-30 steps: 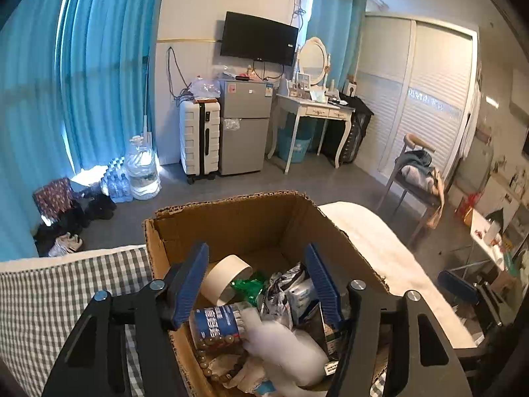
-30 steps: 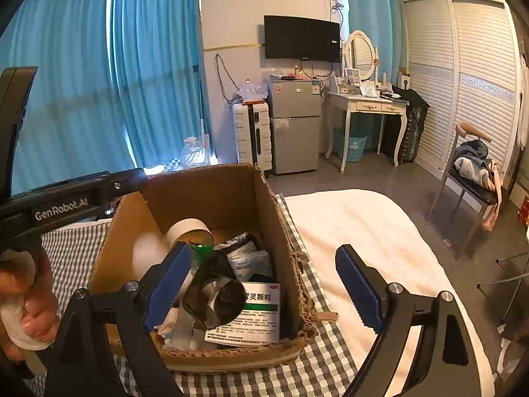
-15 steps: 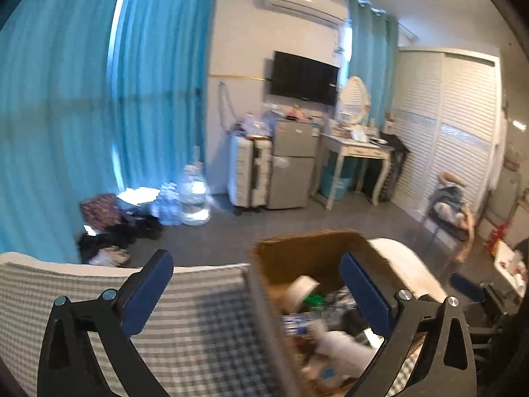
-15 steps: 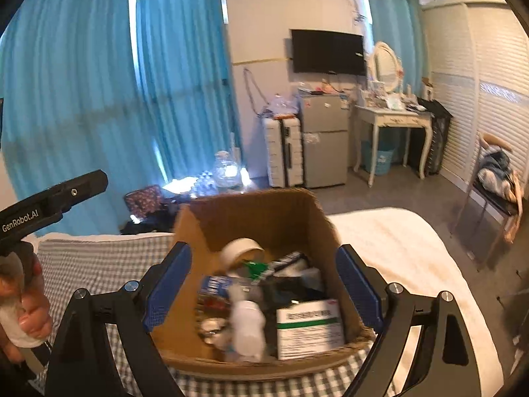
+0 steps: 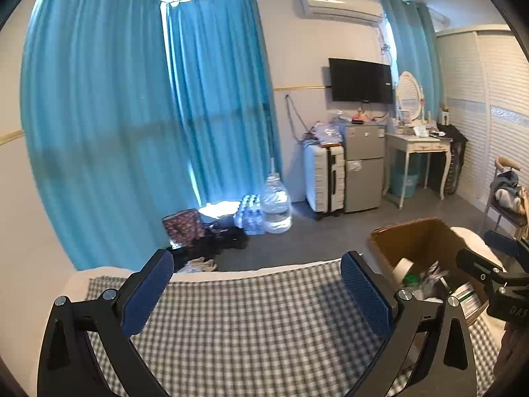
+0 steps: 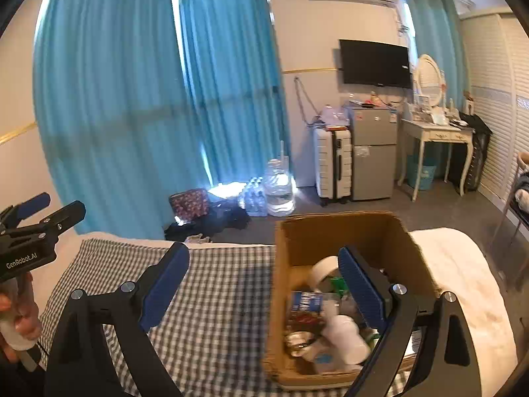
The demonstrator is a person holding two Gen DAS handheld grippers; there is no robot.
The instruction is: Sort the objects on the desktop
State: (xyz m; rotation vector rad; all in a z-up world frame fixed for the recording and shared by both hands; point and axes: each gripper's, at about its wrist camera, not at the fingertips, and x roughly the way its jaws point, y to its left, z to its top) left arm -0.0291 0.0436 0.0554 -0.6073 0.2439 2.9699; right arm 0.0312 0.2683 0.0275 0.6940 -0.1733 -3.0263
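surface: grey/white checked cloth (image 5: 251,324) spread flat over a white bed (image 6: 463,271); cloth bare betw. the L pads, white cover showing past its far edge and to the R of the box.
box: open cardboard box (image 6: 334,231) sits on the cloth at its R side, flaps up, full of sorted bits; in L view it's at far R (image 5: 413,235).
box contents: white tape roll (image 6: 325,266) leaning at the back wall, blue-label can (image 6: 305,301), white bottle (image 6: 344,332) lying toward the front, green/white med carton (image 5: 469,297) at the R side. Rest too jumbled to name.
L gripper: (image 5: 256,292) jaws wide apart, nothing betw. them, over bare cloth, box off to its R.
R gripper: (image 6: 263,283) jaws opening, wide, empty; R pad is over the box, L pad over the cloth, so it straddles the box's L wall w/o touching it as far as can be seen.
hand: person's hand (image 6: 16,327) on the L gripper's handle, lower L edge of R view.
room: teal curtains (image 5: 109,125) over the window wall, AC unit (image 5: 340,6) up high, wall TV (image 5: 360,79), white suitcase (image 5: 324,178) just beside a grey mini fridge (image 5: 363,165), white dressing table (image 5: 420,149) w/ oval mirror, big water jug (image 5: 276,205) and bottle pack on the grey floor, shoes near the curtain.
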